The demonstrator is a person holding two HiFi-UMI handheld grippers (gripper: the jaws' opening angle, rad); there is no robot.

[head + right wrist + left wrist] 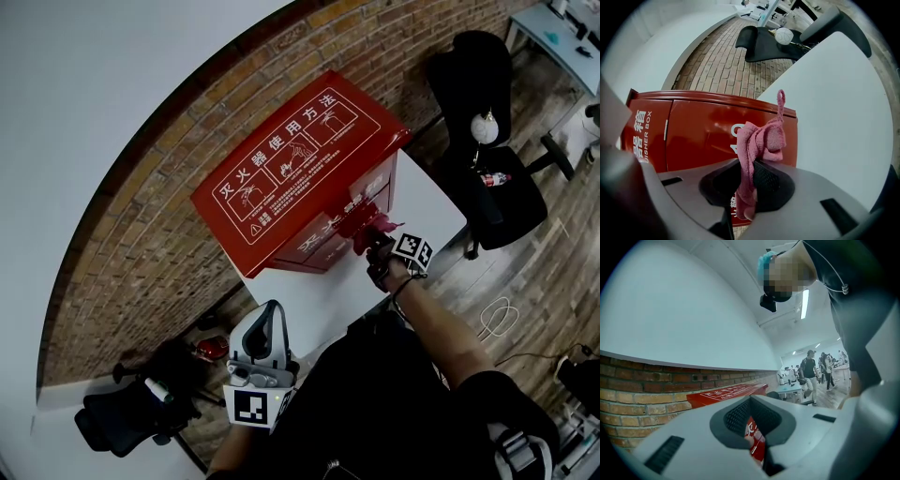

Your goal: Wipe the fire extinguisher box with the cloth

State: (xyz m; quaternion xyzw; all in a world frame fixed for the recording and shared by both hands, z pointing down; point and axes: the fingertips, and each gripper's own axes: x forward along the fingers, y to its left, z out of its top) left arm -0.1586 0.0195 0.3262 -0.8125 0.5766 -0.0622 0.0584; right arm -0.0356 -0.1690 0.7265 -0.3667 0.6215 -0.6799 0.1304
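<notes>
The fire extinguisher box (300, 178) stands on the white table (433, 208), back along the edge that meets the brick wall (141, 244), with bare tabletop left toward the near edge and the corner by the chair.

The right gripper (750, 190) has its jaws clamped on the pink cloth (761, 138). A bunch of cloth stands up past the tips and a short tail hangs below. In the head view the cloth sits against the box's red front, just under the overhang of the sloped lid. The left gripper (270, 314) hangs low by the person's body, well apart from the box. Its jaws are drawn together with nothing between them, only a sliver of red box showing through.

The step in hand looks like wiping the front panel. To do it well, the loose bunch should be pressed flat against the metal so that cloth, not the jaw tips, meets the paint. Strokes should run along the panel under the lid lip and overlap as they go down. The box may slide toward the wall under pressure, so the free gripper could steady a corner.

A black chair (487, 112) with a bottle on its seat stands off the table's far corner, and a dark bag lies on the floor at the other end. Cables loop on the floor nearby. Neither seems to block the wipe.
</notes>
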